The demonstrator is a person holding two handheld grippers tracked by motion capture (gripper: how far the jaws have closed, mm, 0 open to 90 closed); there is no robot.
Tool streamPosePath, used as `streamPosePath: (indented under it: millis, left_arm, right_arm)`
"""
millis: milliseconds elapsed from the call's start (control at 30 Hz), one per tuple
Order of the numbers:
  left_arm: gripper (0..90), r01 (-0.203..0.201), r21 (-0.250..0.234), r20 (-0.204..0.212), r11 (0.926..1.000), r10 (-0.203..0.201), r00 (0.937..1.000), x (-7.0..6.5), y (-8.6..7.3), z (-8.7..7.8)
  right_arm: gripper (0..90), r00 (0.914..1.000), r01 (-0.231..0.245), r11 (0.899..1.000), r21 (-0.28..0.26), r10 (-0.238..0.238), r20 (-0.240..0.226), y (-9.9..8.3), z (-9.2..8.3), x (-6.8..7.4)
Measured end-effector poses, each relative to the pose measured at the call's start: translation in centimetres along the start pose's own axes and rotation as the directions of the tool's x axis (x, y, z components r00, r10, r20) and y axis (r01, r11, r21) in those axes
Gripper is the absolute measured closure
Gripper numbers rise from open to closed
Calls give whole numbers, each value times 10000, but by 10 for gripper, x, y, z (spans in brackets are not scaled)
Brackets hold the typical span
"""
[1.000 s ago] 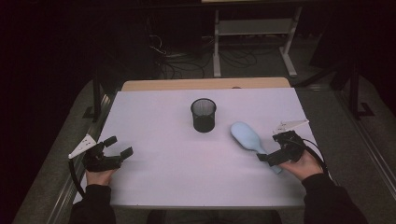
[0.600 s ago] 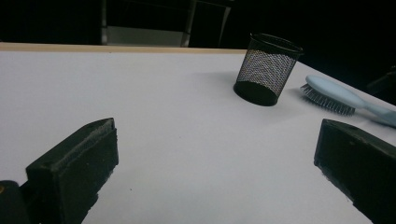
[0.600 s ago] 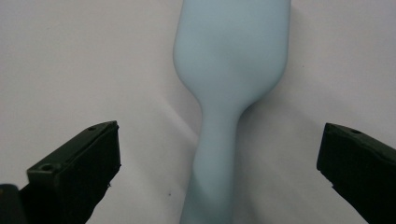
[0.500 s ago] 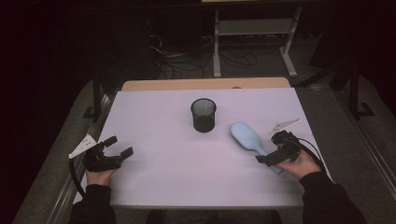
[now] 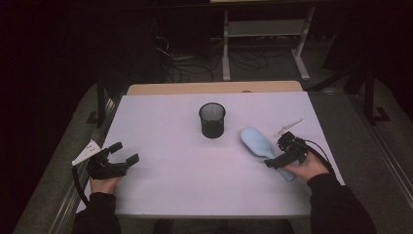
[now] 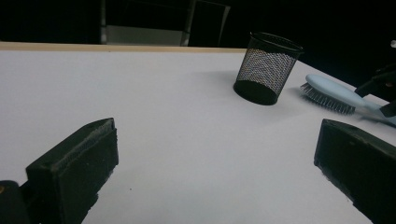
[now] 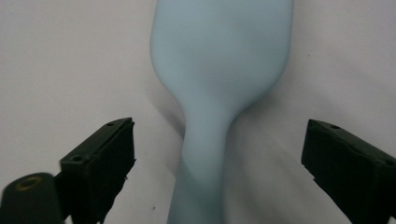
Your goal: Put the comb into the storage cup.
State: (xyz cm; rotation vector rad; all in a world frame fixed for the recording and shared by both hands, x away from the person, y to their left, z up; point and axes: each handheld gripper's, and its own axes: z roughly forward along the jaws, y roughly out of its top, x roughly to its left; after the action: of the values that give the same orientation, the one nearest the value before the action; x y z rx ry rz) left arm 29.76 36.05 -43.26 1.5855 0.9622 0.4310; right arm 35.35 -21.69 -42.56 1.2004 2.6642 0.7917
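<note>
A light blue hairbrush [image 5: 255, 141] lies bristles down on the white table right of the middle, its handle pointing toward the near right. My right gripper [image 5: 277, 152] is low over that handle. In the right gripper view the handle [image 7: 205, 154] runs up between the two jaws with a gap on each side. The jaws have just been closing and stand open, pads off the handle. A black mesh cup [image 5: 212, 119] stands upright at the table's centre. At the near left my left gripper [image 5: 124, 152] rests open with nothing in it, and from there the cup [image 6: 267, 67] and brush [image 6: 327, 88] show ahead.
The white sheet [image 5: 170, 185] covers the table, with a wooden strip [image 5: 214, 87] along the far edge. Beyond it stand a metal rack [image 5: 263, 29] and loose cables [image 5: 180, 68] on the dark floor. Grey surfaces flank the table on both sides.
My right gripper has come down and slightly left onto the brush handle, and its jaws have narrowed a little. The left gripper, the cup and the brush have stayed put.
</note>
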Motion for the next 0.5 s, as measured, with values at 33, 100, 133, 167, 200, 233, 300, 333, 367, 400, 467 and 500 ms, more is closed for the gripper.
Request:
streamPosePath:
  millis: [33,100,133,167,200,233,300,333,367,400,467,500]
  left_arm:
    - [0,0,0,0,10000,0,10000,0,0,0]
    - [0,-12,-3,-6,10000,12,10000,0,0,0]
    - [0,-15,5,-3,10000,15,10000,0,0,0]
    - [0,-16,22,-2,10000,16,10000,0,0,0]
    - [0,-16,22,-2,10000,16,10000,0,0,0]
    - [0,-15,23,-7,10000,15,10000,0,0,0]
    - [0,-30,34,-12,10000,30,10000,0,0,0]
    - [0,-30,33,-8,10000,30,10000,0,0,1]
    - [0,-32,36,-9,10000,32,10000,0,0,1]
    - [0,-32,36,-9,10000,32,10000,0,0,1]
    - [0,-35,37,-9,10000,35,10000,0,0,1]
    - [0,-35,37,-9,10000,35,10000,0,0,1]
  right_arm:
    - [126,10000,0,10000,0,0,0,0,0,0]
    - [140,10000,-72,9998,158,72,-4,1,2,-1]
    - [154,9999,-156,9994,313,157,-19,2,3,-2]
    - [170,9999,-125,9993,341,126,-26,2,3,-2]
    - [184,10000,-60,9994,354,62,-37,3,3,-2]
    - [197,10000,-76,9992,389,77,-41,3,3,-2]
    - [230,10000,-23,9988,495,26,-54,5,3,-1]
    - [240,10000,-25,9985,539,27,-30,6,4,-1]
    - [252,10000,-29,9983,578,29,-10,6,4,-1]
    - [266,10000,-73,9979,644,73,-1,7,4,-1]
    - [297,10000,-92,9976,687,95,-30,8,4,-1]
    - [307,9999,-80,9976,683,85,-60,9,4,-1]
